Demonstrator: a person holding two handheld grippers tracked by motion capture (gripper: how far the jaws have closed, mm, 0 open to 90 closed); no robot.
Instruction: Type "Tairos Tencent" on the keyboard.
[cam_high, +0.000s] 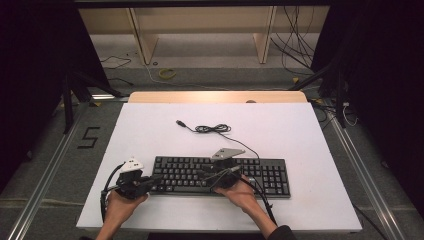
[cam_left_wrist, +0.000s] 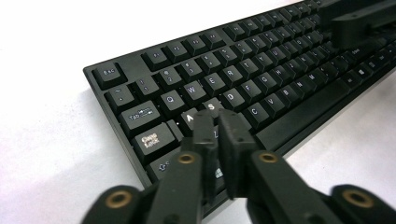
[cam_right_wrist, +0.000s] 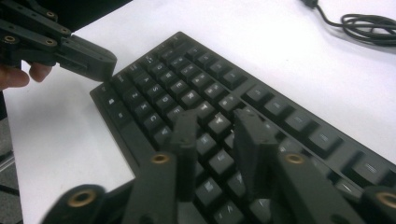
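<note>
A black keyboard (cam_high: 220, 175) lies flat on the near half of a white table (cam_high: 280, 130), its cable (cam_high: 215, 129) running to a loose coil behind it. The left gripper (cam_left_wrist: 218, 122) hovers over the keyboard's left end, above the A and S keys, its jaws drawn together with nothing between them. The right gripper (cam_right_wrist: 218, 128) hangs over the middle keys, its jaws a little apart and empty, each tool held in one of the person's hands.

surface: white table (cam_high: 150, 125) | on it: black keyboard (cam_high: 265, 175), its coiled cable (cam_high: 212, 129)
</note>
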